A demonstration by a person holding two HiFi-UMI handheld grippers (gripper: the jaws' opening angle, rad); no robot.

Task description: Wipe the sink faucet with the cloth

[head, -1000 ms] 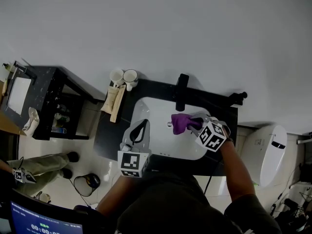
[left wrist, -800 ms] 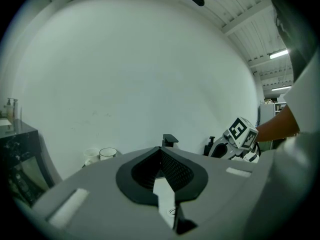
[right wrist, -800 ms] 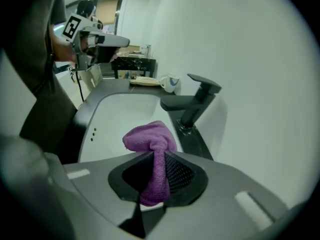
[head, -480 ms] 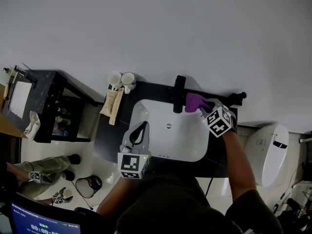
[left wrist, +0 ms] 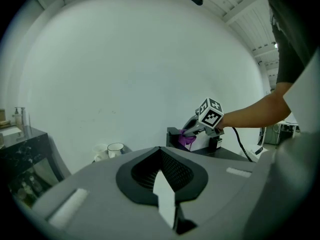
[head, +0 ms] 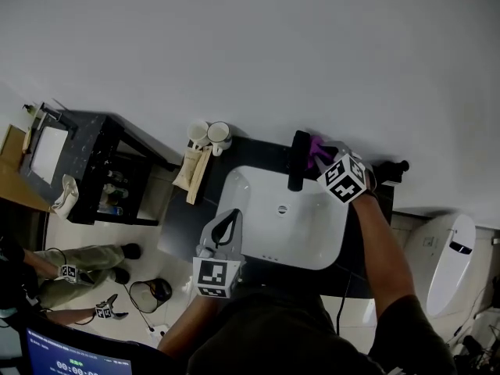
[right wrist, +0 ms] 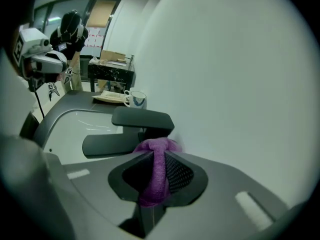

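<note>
The black faucet (head: 298, 160) stands at the back rim of the white sink (head: 248, 184). My right gripper (head: 323, 155) is shut on a purple cloth (head: 315, 147), pressed against the faucet's right side near its top. In the right gripper view the cloth (right wrist: 159, 170) bulges out of the shut jaws just behind the faucet's flat handle (right wrist: 142, 118) and spout (right wrist: 106, 144). My left gripper (head: 228, 216) hovers over the sink's front left rim, shut, holding nothing. From the left gripper view the right gripper (left wrist: 192, 130) and the cloth (left wrist: 187, 140) show far off.
Two white cups (head: 211, 133) and a tan pouch (head: 192, 168) sit on the black counter left of the sink. A black shelf unit (head: 94, 162) stands farther left. A white toilet (head: 449, 260) is at the right. A person's legs (head: 74, 272) and a bin (head: 152, 293) are at lower left.
My right gripper carried the purple cloth from above the basin back and to the right, onto the faucet. The left gripper stayed over the sink's front rim.
</note>
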